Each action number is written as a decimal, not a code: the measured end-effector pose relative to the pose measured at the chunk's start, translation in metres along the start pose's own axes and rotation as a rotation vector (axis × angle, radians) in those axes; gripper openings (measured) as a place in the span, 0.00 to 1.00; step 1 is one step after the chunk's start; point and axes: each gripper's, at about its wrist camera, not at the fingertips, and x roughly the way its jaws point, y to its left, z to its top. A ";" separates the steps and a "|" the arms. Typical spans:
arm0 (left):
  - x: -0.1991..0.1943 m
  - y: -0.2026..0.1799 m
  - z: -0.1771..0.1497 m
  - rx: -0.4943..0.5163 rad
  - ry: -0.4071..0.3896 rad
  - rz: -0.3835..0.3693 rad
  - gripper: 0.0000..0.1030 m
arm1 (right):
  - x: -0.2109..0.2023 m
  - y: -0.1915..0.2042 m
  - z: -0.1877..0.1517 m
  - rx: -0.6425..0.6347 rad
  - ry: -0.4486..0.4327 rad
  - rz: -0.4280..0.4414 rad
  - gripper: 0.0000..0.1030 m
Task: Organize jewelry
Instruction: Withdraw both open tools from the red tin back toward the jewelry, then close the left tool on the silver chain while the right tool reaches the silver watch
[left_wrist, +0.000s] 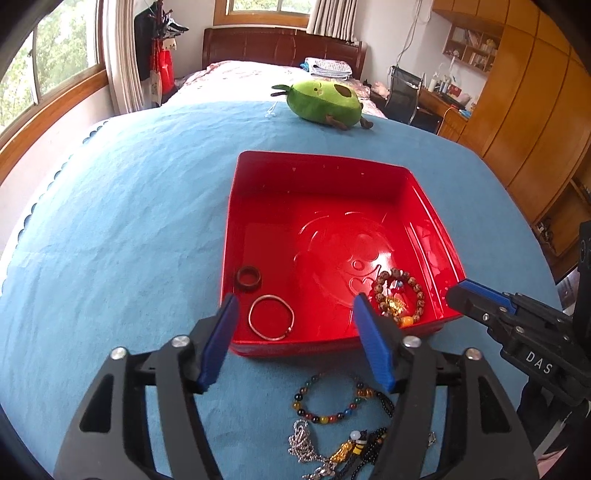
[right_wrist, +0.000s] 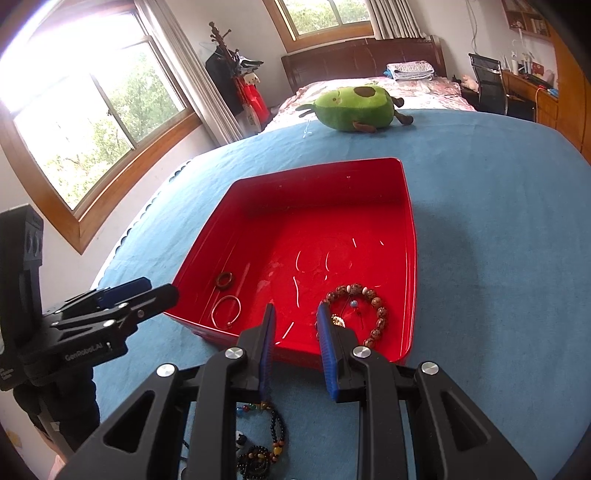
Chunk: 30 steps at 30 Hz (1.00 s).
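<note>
Partly done: three pieces in glossy red plastic tray (left_wrist: 424, 206); beaded strands (left_wrist: 332, 410) left on blue cloth; left hand-held gripper (left_wrist: 295, 332) spread, right hand-held gripper (right_wrist: 295, 336) narrowly parted, both empty.

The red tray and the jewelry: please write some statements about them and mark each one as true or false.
1. A thin metal bangle lies inside the red tray. True.
2. The brown bead bracelet lies on the blue cloth, outside the tray. False: it lies inside the tray, in the near right corner.
3. A colourful bead bracelet lies on the cloth in front of the tray. True.
4. The left gripper is holding the bangle. False: its jaws stand wide apart with nothing between the pads.
5. The dark ring is inside the tray, near the bangle. True.
6. The green plush toy sits in the tray. False: it lies on the cloth beyond it.
</note>
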 end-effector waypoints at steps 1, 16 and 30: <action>-0.002 0.000 -0.002 -0.001 -0.003 0.003 0.65 | 0.000 0.000 -0.001 0.001 0.001 0.001 0.23; -0.018 0.025 -0.070 0.016 0.040 0.034 0.75 | -0.022 -0.003 -0.039 0.016 0.016 0.041 0.24; 0.032 0.018 -0.115 0.040 0.240 -0.015 0.67 | -0.022 0.001 -0.089 0.000 0.084 0.057 0.26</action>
